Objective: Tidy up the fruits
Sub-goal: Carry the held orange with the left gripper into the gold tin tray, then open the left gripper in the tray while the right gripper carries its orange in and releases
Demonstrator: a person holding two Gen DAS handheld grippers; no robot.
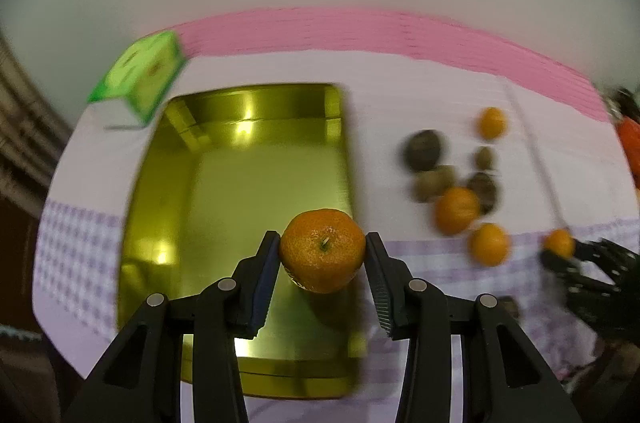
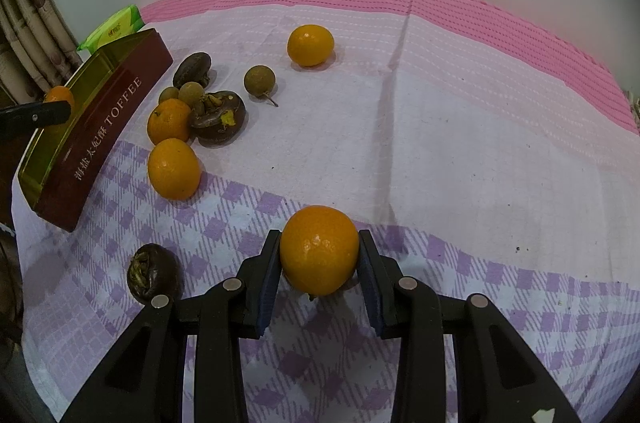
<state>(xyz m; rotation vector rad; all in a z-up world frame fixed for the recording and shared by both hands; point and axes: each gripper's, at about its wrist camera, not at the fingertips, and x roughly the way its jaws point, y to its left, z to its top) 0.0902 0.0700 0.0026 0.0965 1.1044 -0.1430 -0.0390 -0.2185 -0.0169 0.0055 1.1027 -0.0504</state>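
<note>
Gold-lined toffee tin, near the desk's left edge: lying empty. Your left gripper is clamping a stemmed mandarin over the tin's near right corner, not yet dropped. Your right gripper is clamping a smooth orange above the checked cloth near the front edge. Remaining beside the tin: loose oranges and brown fruits. Sorting is barely beginning.

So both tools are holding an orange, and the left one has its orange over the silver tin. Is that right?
Not quite: the tin is gold inside, not silver, as the left wrist view shows. The rest stands: the left tool grips an orange over it, and the right tool grips another orange.
</note>
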